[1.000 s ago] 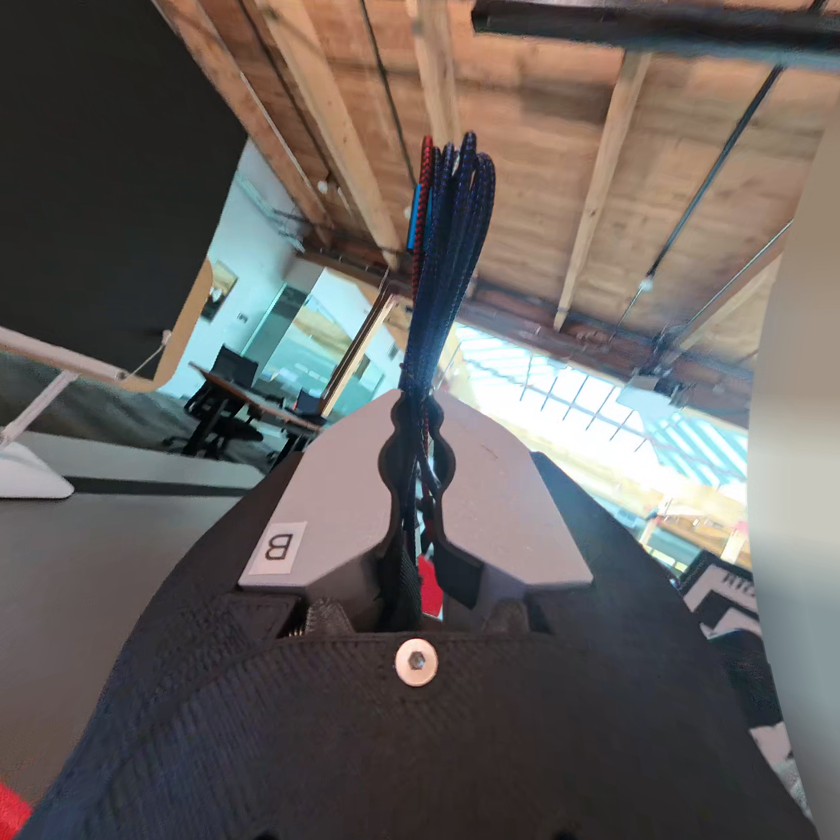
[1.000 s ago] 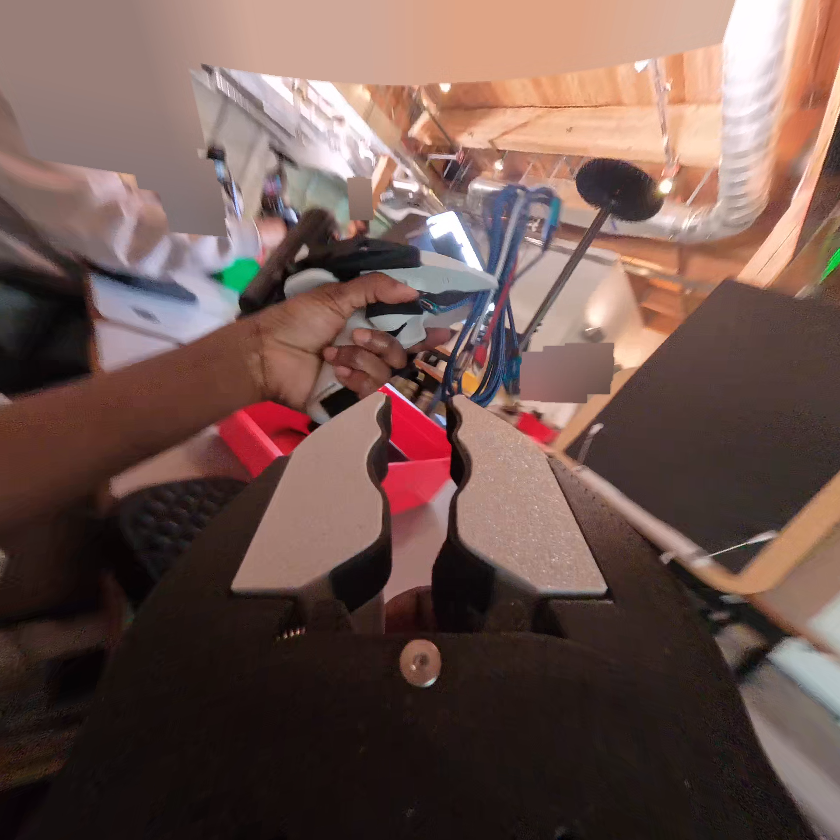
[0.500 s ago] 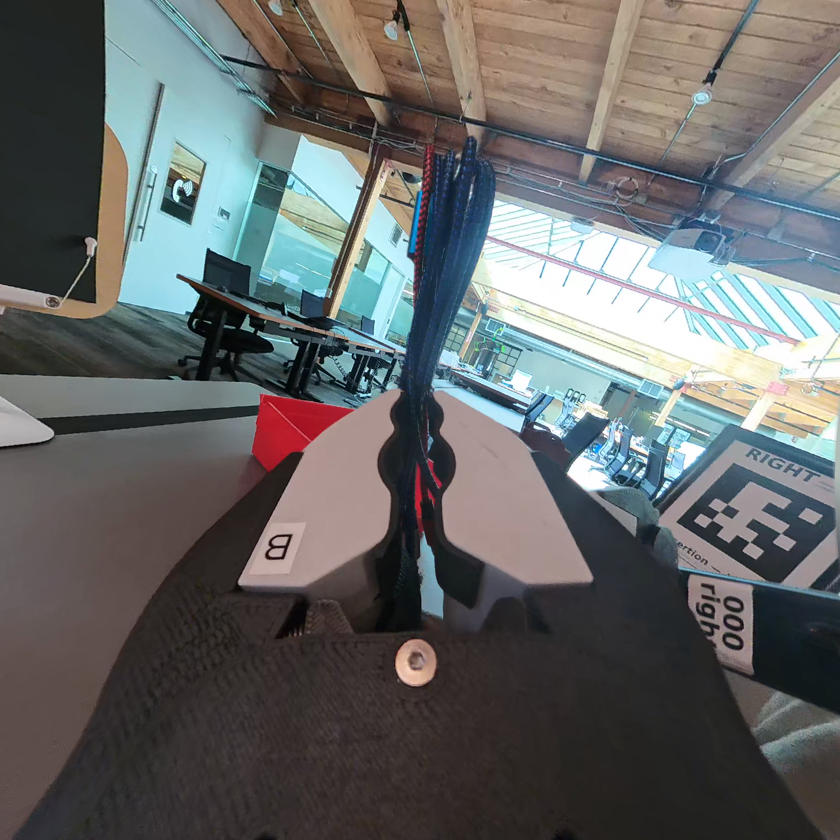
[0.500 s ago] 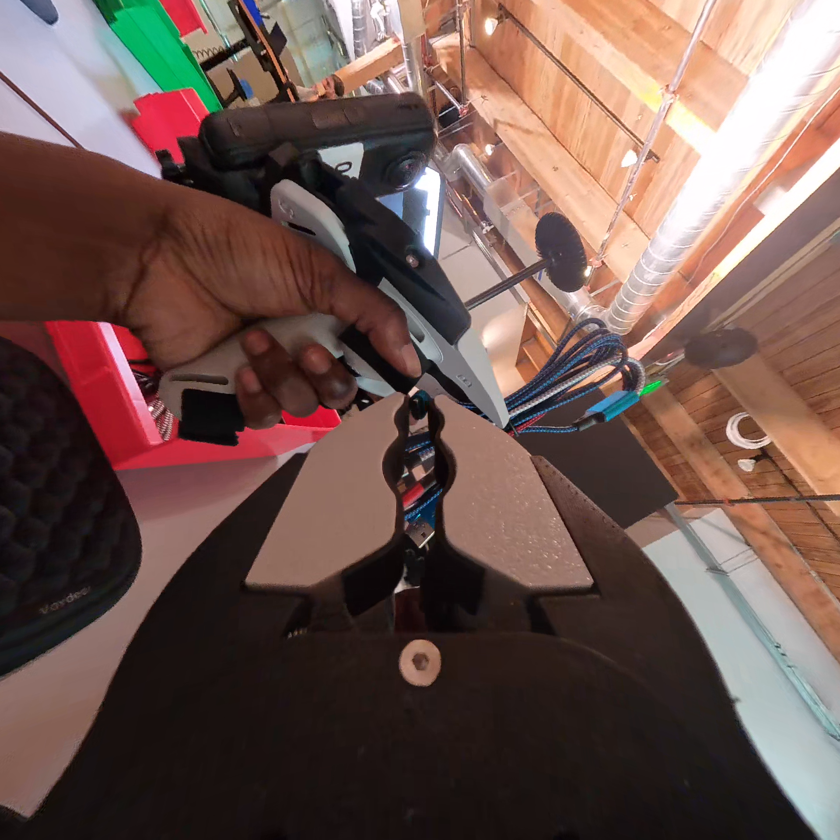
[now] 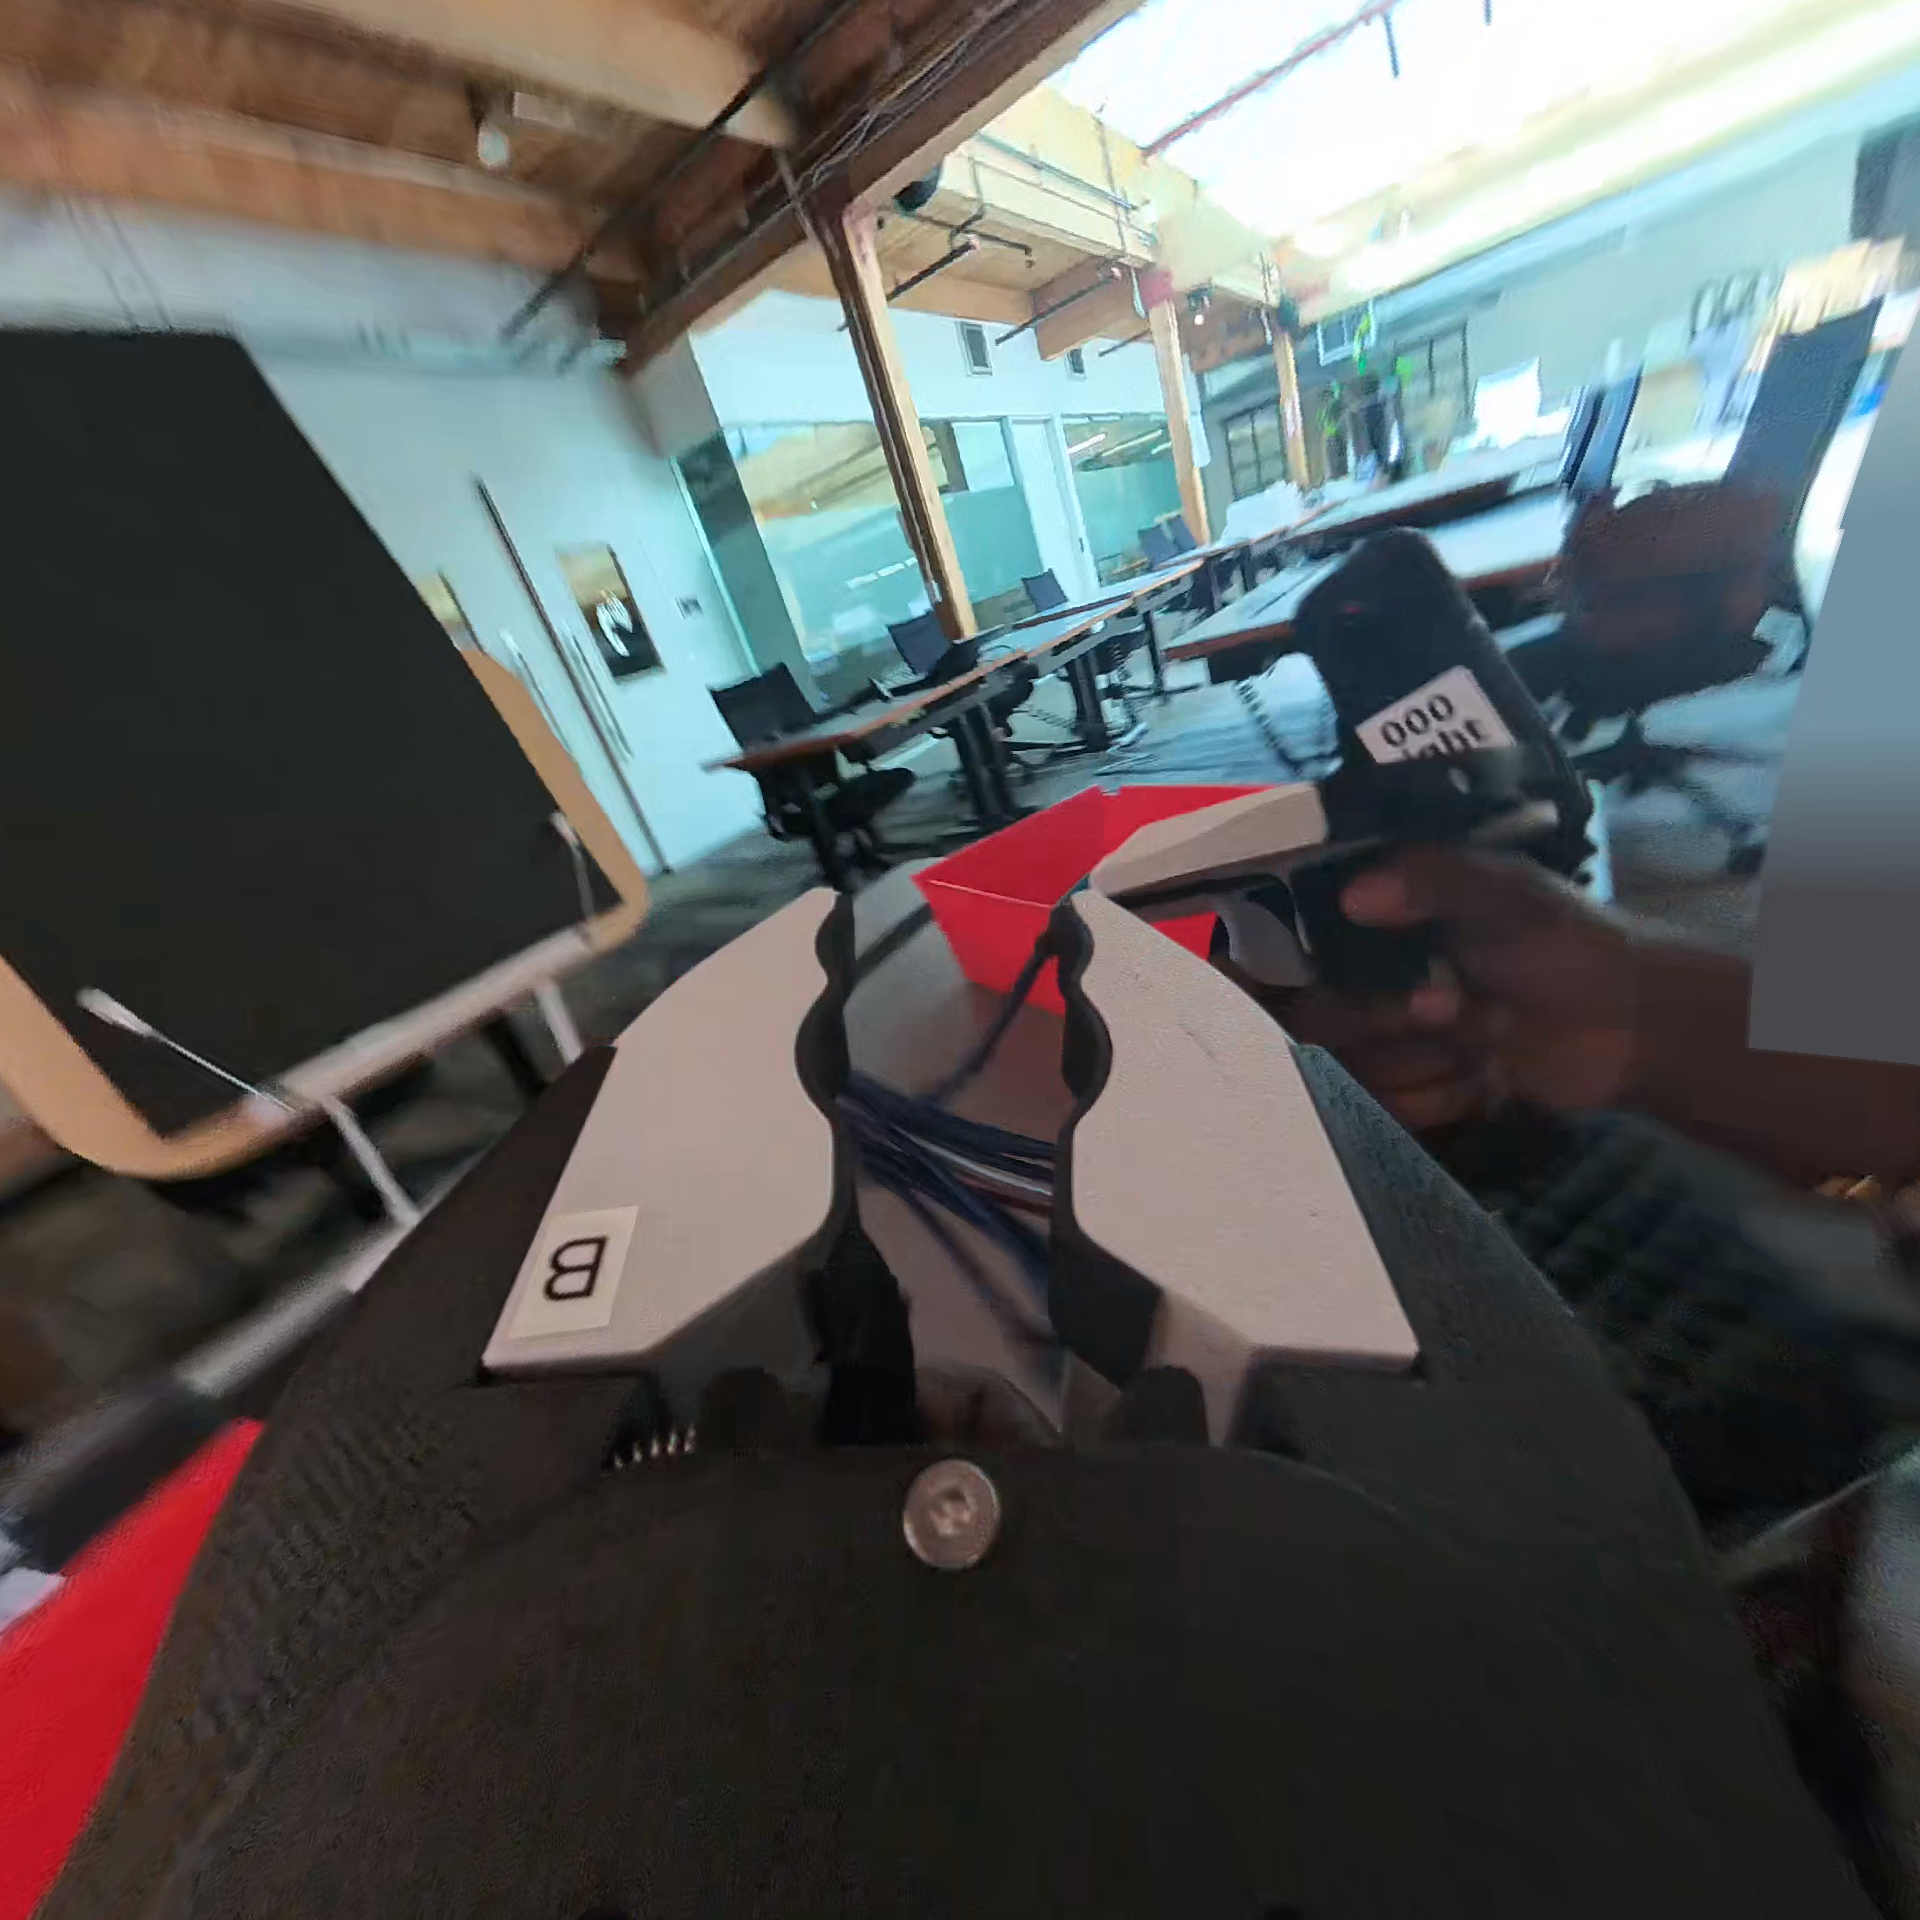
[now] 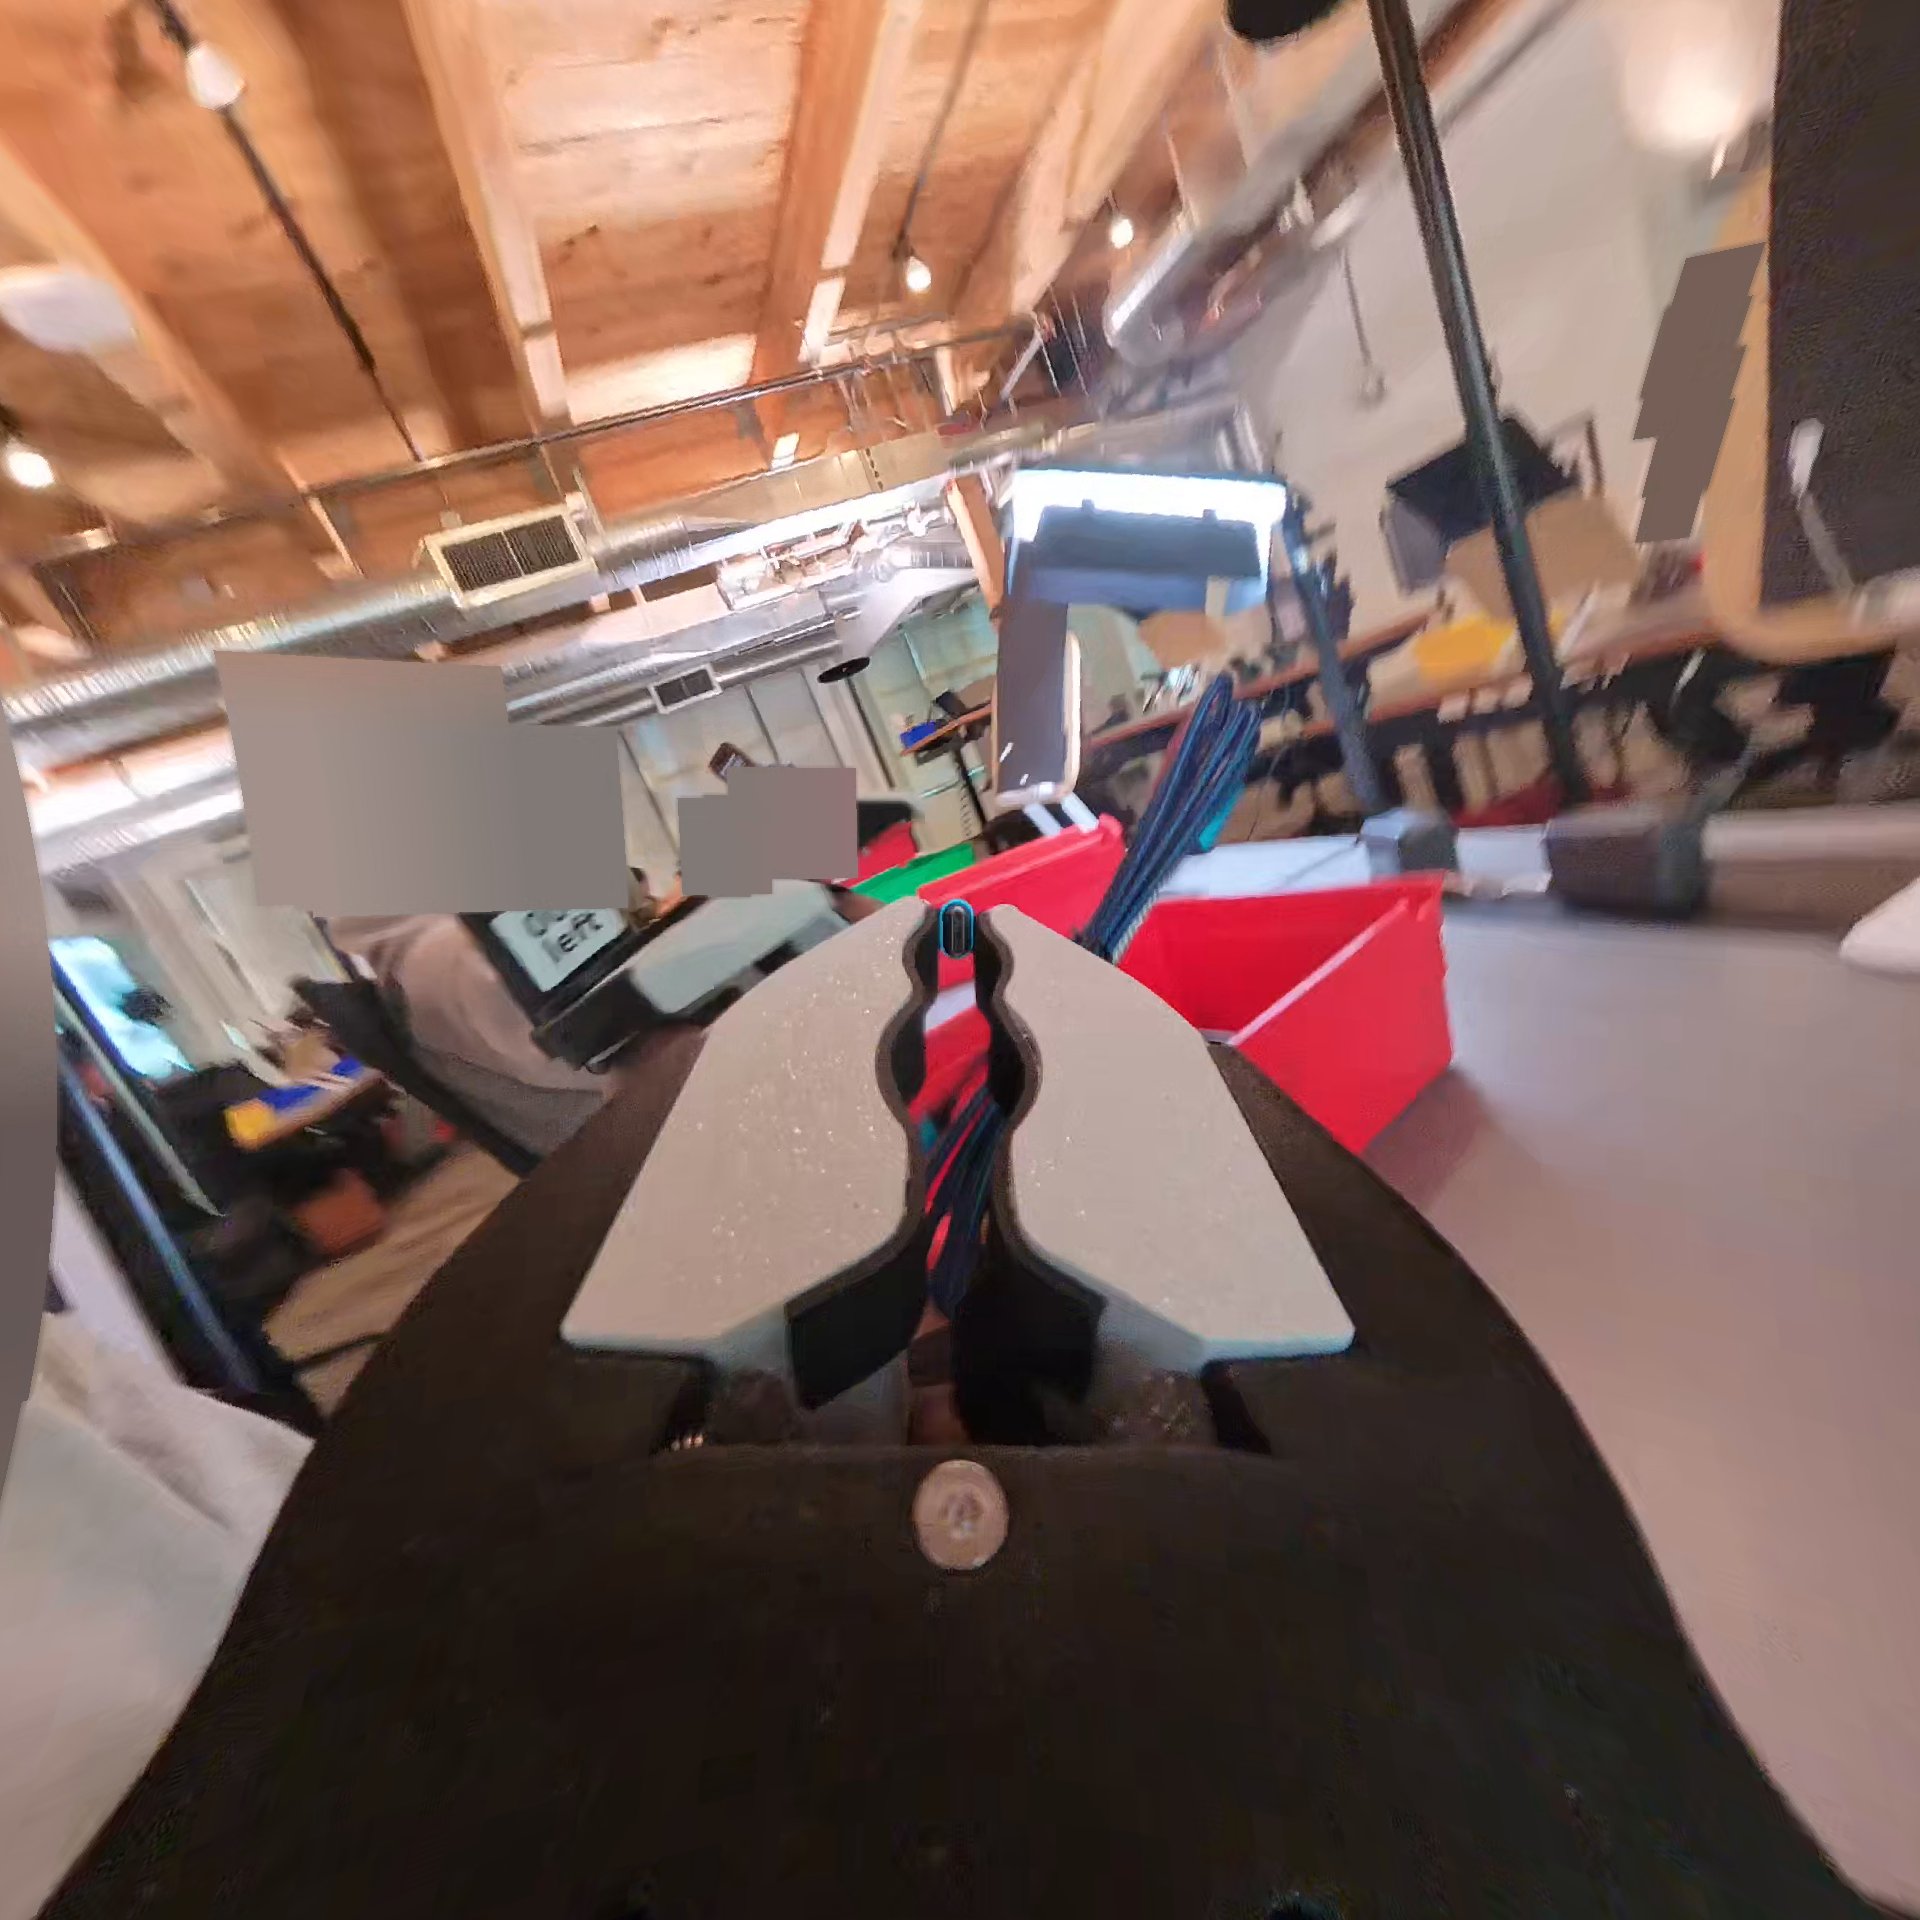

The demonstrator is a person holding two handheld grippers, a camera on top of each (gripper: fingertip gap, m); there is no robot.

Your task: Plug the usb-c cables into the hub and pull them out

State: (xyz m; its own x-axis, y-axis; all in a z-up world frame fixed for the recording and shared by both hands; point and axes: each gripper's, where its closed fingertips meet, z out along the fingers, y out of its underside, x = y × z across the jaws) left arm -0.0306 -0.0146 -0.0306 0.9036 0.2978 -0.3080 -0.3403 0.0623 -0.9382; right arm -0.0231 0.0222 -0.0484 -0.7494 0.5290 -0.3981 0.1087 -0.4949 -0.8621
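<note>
My left gripper is open, its jaws well apart. A bundle of blue braided cables crosses low between its fingers, blurred, with one dark strand running up to the right fingertip. My right gripper is shut on a USB-C plug with a blue rim, which sticks out at the fingertips. Its cable hangs down between the fingers. A loop of the blue cable bundle stands up just right of the tips. Each gripper shows in the other's view. No hub is in view.
A red bin sits just beyond the left fingertips; red bins and a green one show in the right wrist view. The grey table extends right. A black panel stands left. A hand holds the right gripper. About 4 cm separates my left fingertips from my right.
My left gripper has opened and let go of the cable bundle. My right gripper has shut on a plug. Both views have swung down from the ceiling towards the table.
</note>
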